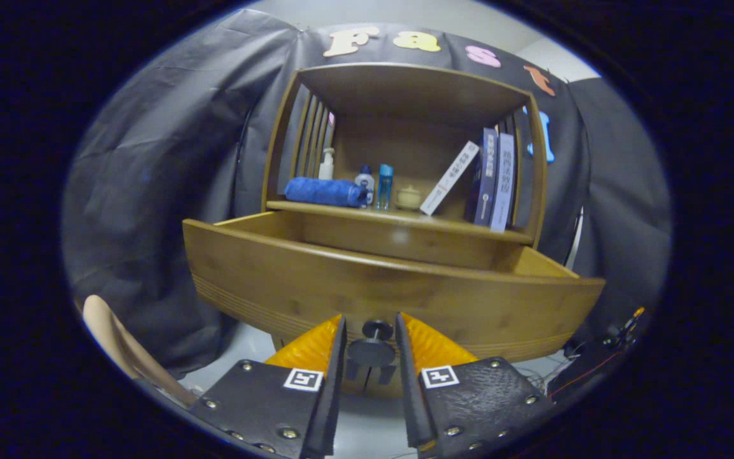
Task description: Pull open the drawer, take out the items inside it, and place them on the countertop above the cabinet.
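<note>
Wooden drawer (367,287) already out, tongs (371,347) apart astride its knob (374,344), seemingly not clamping; next, over the front to reach inside.

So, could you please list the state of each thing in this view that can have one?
drawer: pulled open, inside hidden by its front panel
drawer knob: between the fingers, contact unclear
gripper: fingers flank the knob, grip cannot be told
blue towel: rolled, lying on the countertop
white book: leaning
two dark books: upright
pump bottle: upright, behind the towel
</note>
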Demonstrator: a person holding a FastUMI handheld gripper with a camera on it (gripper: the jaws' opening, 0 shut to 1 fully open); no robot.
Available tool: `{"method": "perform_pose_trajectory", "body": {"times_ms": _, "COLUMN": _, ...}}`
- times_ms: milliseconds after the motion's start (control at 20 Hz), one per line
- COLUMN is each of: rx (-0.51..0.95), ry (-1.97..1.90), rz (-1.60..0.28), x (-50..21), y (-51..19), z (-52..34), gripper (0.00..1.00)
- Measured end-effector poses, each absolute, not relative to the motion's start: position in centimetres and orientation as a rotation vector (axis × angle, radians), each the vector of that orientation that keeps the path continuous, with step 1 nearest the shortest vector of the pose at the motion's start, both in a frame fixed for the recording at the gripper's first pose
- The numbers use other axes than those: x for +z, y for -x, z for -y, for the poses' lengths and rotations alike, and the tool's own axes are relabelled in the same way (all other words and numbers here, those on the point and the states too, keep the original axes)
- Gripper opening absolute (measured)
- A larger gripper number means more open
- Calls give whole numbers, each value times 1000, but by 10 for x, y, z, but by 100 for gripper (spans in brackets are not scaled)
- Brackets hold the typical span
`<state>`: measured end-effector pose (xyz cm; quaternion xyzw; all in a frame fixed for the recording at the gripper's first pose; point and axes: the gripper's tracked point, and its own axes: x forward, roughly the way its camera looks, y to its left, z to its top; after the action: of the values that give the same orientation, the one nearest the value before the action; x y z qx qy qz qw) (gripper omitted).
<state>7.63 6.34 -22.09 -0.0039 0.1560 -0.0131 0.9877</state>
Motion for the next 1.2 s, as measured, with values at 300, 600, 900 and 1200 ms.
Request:
{"method": "perform_pose_trajectory", "body": {"times_ms": 300, "rx": -10, "ry": -23, "rz": -233, "x": -162, "y": -86, "z": -65, "gripper": 39}}
{"method": "perform_pose_trajectory", "body": {"times_ms": 600, "rx": 5, "ry": -70, "rz": -250, "x": -114, "y": -150, "z": -48, "gripper": 38}}
{"method": "perform_pose_trajectory", "body": {"times_ms": 900, "rx": 172, "ry": 64, "rz": -602, "x": -174, "y": -210, "z": -59, "gripper": 73}}
{"method": "perform_pose_trajectory", "body": {"times_ms": 1200, "rx": 233, "ry": 118, "rz": -880, "x": -236, "y": -217, "z": -62, "gripper": 94}}
